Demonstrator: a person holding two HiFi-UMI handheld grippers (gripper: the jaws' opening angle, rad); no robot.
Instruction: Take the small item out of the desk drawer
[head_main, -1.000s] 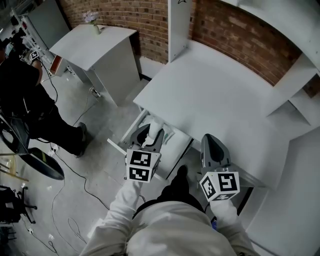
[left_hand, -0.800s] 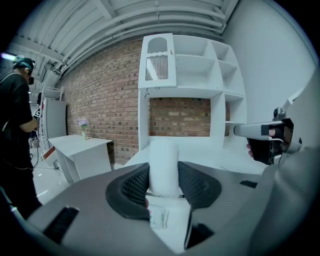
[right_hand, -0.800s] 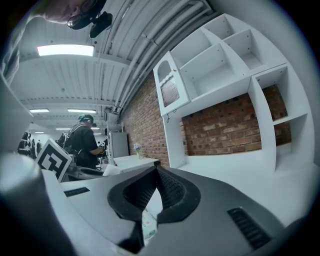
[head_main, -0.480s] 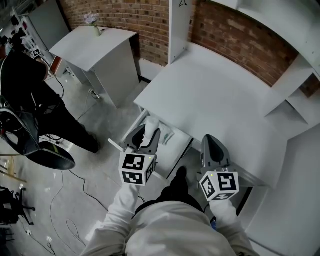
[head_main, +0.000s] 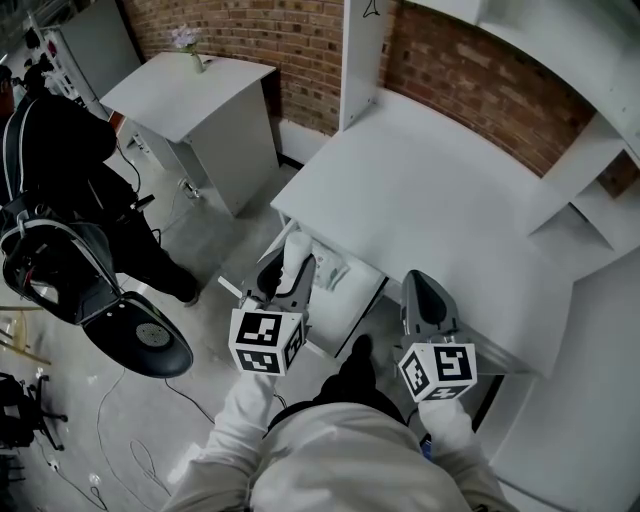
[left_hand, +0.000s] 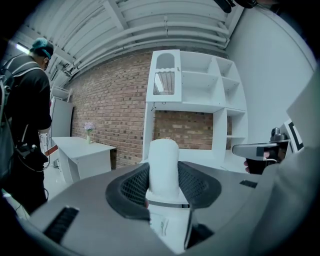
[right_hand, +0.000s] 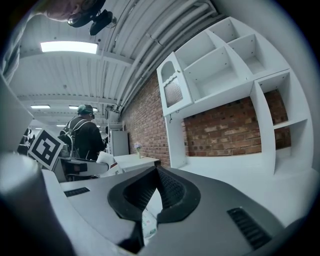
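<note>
A small white cylinder stands upright between the jaws of my left gripper, which is shut on it just above the open desk drawer. In the left gripper view the white cylinder fills the gap of the left gripper, with both mesh pads pressed against its sides. My right gripper hovers at the desk's front edge to the right of the drawer. The right gripper has its jaw tips meeting with nothing between them. A printed packet lies in the drawer.
The white desk top runs back to a brick wall, with a white shelf unit at the right. A small white table with a flower vase stands at the far left. A person in black, a black seat and floor cables are at the left.
My left gripper has come up and toward me to the left with the white cylinder, away from the drawer. The right gripper has stayed put. The person at the left shifted with the black seat.
</note>
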